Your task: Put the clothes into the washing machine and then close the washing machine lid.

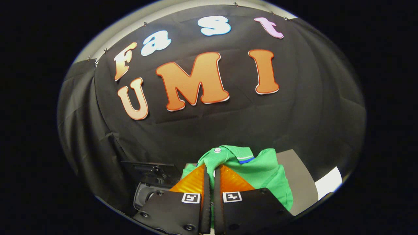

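A green polo shirt (261, 171) with a white button and a blue-striped collar hangs bunched from my gripper (211, 169). Both orange fingers (192, 181) are pressed nearly together on a fold of the fabric near the collar. The shirt is lifted above the grey table (300, 182) and drapes to the right of the fingers. To the left and below the fingers stands the washing machine (147, 192), its dark lid (147, 169) raised and its opening partly hidden behind the left finger.
A white sheet (329, 182) lies on the grey table at the far right. Black cloth walls close the booth behind and to both sides.
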`<state>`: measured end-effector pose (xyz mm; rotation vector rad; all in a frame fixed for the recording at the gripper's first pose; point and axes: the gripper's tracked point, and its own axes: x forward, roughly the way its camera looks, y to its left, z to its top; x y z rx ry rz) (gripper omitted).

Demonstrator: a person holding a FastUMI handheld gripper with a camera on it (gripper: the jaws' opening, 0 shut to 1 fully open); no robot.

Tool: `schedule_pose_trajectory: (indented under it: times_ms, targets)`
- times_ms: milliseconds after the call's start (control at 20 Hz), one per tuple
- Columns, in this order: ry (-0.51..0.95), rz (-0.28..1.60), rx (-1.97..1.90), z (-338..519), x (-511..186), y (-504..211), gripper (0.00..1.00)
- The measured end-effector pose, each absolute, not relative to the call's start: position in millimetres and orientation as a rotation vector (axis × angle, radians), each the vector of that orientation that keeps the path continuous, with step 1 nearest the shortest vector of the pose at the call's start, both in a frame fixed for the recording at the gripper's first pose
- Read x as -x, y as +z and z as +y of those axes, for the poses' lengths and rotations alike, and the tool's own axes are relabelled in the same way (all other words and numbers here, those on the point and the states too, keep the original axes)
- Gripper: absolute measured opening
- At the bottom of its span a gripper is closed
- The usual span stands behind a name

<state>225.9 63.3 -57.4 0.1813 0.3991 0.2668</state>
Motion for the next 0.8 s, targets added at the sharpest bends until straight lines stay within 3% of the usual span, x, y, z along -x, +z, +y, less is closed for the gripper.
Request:
schedule_pose_trajectory:
  times_ms: [550, 800]
  targets:
    - [0.234, 0.195, -0.123, 129.5, -179.9, 47.0, 0.12]
    - [0.316, 0.132, -0.098, 182.5, -154.5, 81.8, 0.12]
